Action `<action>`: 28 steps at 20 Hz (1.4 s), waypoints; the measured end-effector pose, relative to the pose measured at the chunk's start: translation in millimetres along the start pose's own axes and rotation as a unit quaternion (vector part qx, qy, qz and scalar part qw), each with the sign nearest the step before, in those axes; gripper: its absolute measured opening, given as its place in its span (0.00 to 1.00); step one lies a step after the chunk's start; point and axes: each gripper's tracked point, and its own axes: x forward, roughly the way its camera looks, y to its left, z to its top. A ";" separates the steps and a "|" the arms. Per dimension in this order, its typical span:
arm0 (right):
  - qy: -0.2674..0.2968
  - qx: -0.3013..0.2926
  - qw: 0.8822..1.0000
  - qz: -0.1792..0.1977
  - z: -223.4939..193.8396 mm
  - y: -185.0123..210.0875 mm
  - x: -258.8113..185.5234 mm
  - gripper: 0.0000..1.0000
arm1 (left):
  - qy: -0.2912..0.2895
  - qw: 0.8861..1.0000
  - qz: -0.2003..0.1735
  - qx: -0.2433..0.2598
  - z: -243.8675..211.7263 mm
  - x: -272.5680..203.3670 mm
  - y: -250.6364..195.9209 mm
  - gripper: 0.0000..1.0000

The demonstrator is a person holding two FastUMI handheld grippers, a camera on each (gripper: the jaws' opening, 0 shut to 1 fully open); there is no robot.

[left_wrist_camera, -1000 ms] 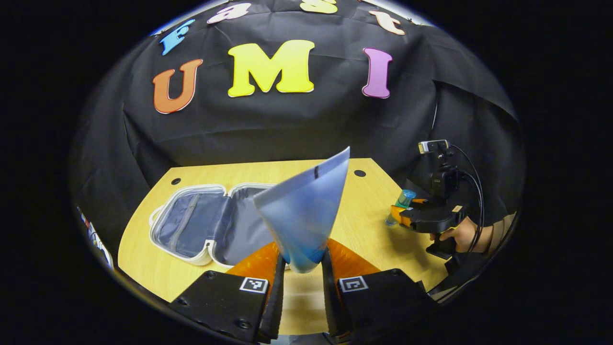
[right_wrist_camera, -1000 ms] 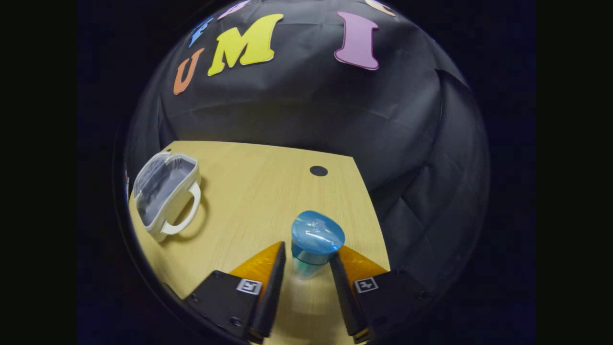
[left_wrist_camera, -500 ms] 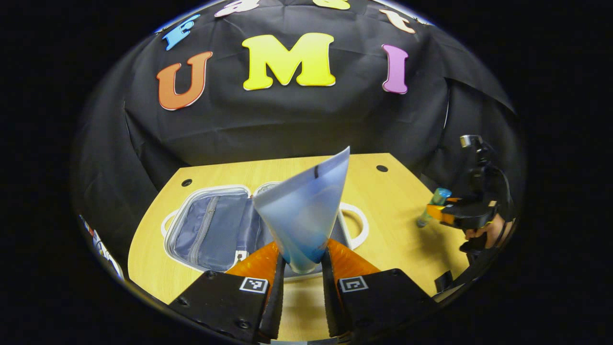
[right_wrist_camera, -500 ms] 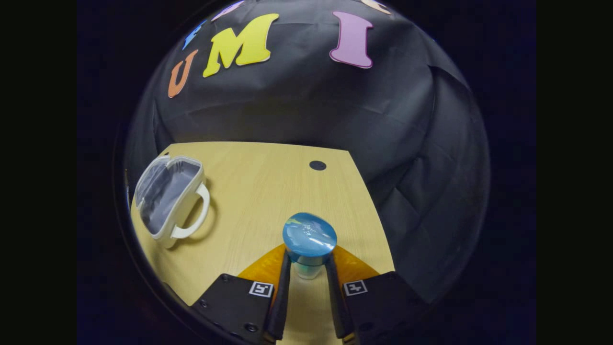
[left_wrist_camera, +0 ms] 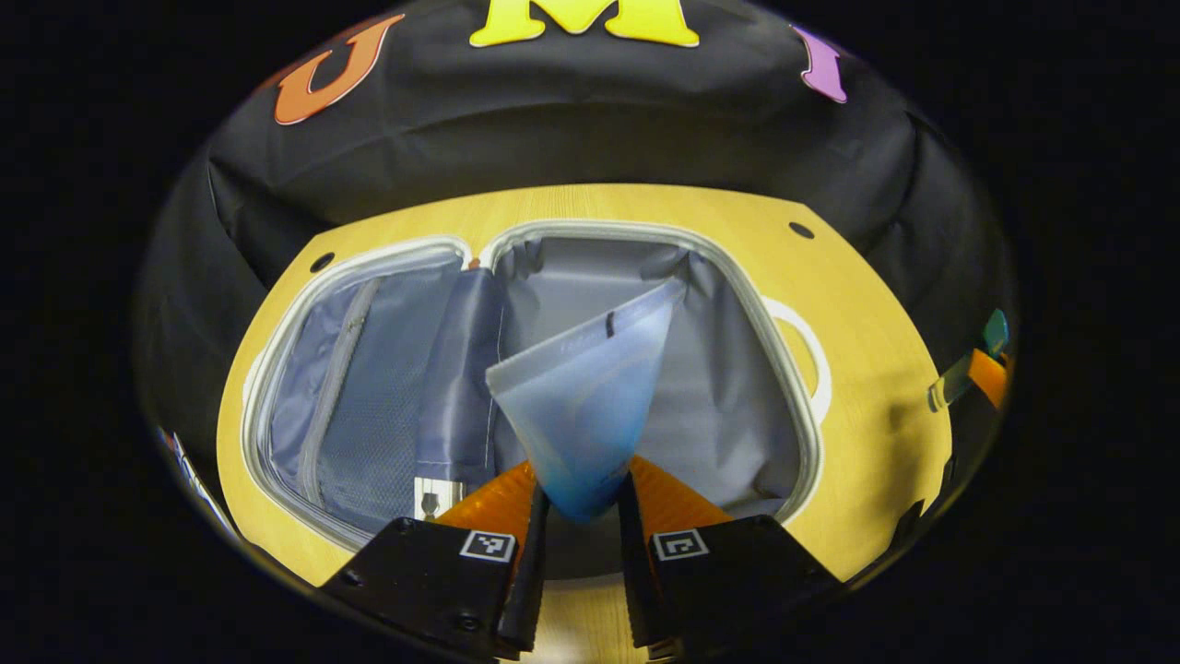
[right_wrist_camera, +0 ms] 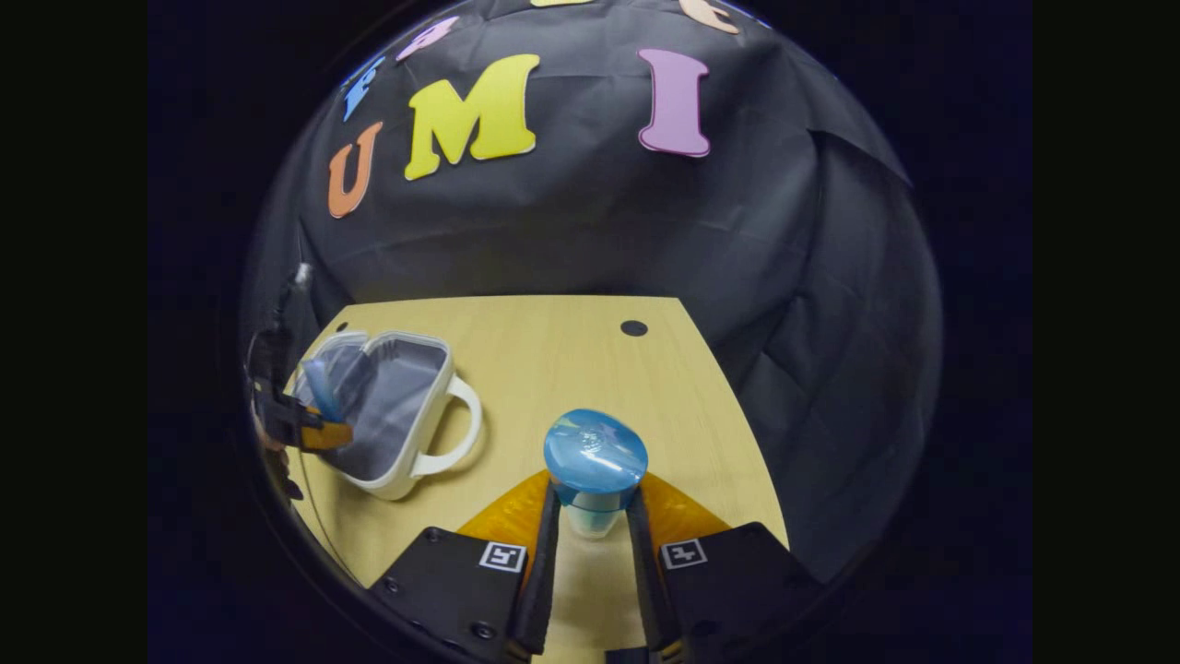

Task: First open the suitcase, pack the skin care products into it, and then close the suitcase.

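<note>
Two items gripped: my left hand-held gripper (left_wrist_camera: 579, 516) pinches the tube (left_wrist_camera: 581, 397) directly over the open suitcase (left_wrist_camera: 737, 406); right hand-held gripper (right_wrist_camera: 590, 539) clamps the bottle (right_wrist_camera: 595, 461), suitcase well off leftward.

Tube (left_wrist_camera: 590, 406) hiding part of the suitcase (left_wrist_camera: 737, 387) lining, bottle (right_wrist_camera: 595, 475) body dropping behind the right gripper (right_wrist_camera: 590, 553) fingers, left gripper (right_wrist_camera: 304, 429) too small to read
</note>
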 end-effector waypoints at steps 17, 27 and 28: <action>0.015 0.000 1.000 0.023 -9.8 12.5 -13.1 0.36 | 0.117 0.993 0.027 -0.007 -4.4 43.6 4.2 0.44; -0.001 -0.042 0.997 0.066 20.1 57.6 -2.6 0.34 | 0.080 0.997 0.008 -0.003 6.8 31.6 -8.9 0.75; -0.007 -0.052 0.996 0.071 28.7 65.7 -1.6 0.36 | 0.062 0.998 0.005 -0.004 13.0 20.8 -12.0 0.87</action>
